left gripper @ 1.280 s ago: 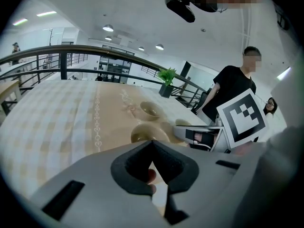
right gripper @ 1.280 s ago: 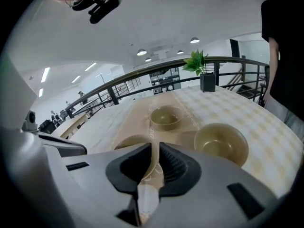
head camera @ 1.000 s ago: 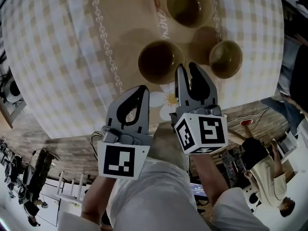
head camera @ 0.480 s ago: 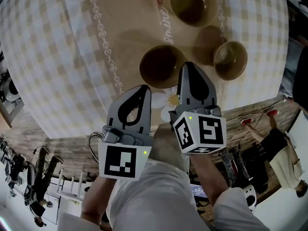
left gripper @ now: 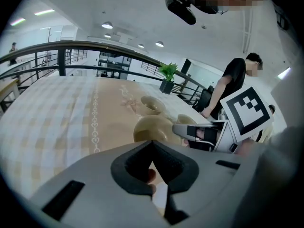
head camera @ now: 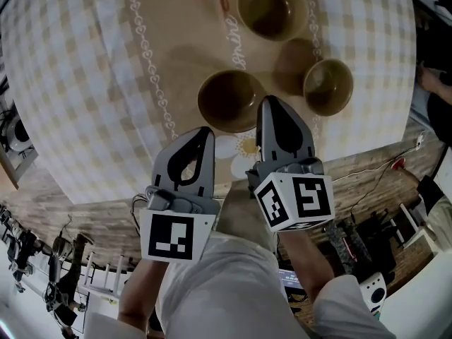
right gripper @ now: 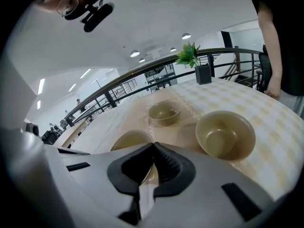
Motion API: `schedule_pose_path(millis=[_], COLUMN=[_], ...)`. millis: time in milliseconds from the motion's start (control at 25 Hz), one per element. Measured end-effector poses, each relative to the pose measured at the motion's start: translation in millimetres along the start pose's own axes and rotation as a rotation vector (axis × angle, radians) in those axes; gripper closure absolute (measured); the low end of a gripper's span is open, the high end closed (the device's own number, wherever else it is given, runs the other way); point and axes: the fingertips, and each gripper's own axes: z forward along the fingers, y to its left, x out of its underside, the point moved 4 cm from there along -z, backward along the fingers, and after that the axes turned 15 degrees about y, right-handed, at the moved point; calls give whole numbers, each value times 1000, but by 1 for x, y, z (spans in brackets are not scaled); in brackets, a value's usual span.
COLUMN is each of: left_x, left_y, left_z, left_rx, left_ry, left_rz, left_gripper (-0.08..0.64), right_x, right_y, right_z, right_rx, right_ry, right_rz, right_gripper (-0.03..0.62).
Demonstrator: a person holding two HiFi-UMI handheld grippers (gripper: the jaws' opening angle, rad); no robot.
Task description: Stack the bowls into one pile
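Closing within the last second, the right tool (head camera: 271,104) now has its jaws pressed together on nothing, where a second ago they stood apart. The left tool (head camera: 203,134) is likewise shut and empty, as it was before. Nothing else has changed: all three bowls sit separately on the beige middle strip of the table (head camera: 78,83), just as they did, so no stacking has begun. As I judge it, the right tool will have to open again before it can take a rim. The nearest bowl (head camera: 231,101) lies towards the near edge, directly ahead of both tools. In the head view the right tool's tips overlap its right rim, and the left tool's tips stop short of its near-left side. The right gripper view shows this bowl half hidden behind the closed jaws. Whether they touch it I cannot tell. A small bowl (head camera: 328,85) stands apart towards the right edge, ahead and to the right of the right tool. The far bowl (head camera: 272,7) sits well beyond both, towards the far edge.
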Motion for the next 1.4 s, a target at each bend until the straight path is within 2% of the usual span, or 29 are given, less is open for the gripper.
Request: schedule_pose_path(millis=[560, 1000, 1400], left_x=[-19, -39, -45], left_y=[-47, -107, -130], left_z=[-14, -5, 13], left_rx=[-2, 26, 29], left_ry=[-50, -111, -131], left_rz=[53, 76, 81], left_gripper=[541, 541, 541], right_x=[-23, -36, -42], right_y=[-29, -86, -124], right_z=[-59, -97, -101], right_rx=[13, 78, 121], right_ry=[-102, -141, -156], right_rz=[-5, 0, 7], right_gripper=[554, 554, 554])
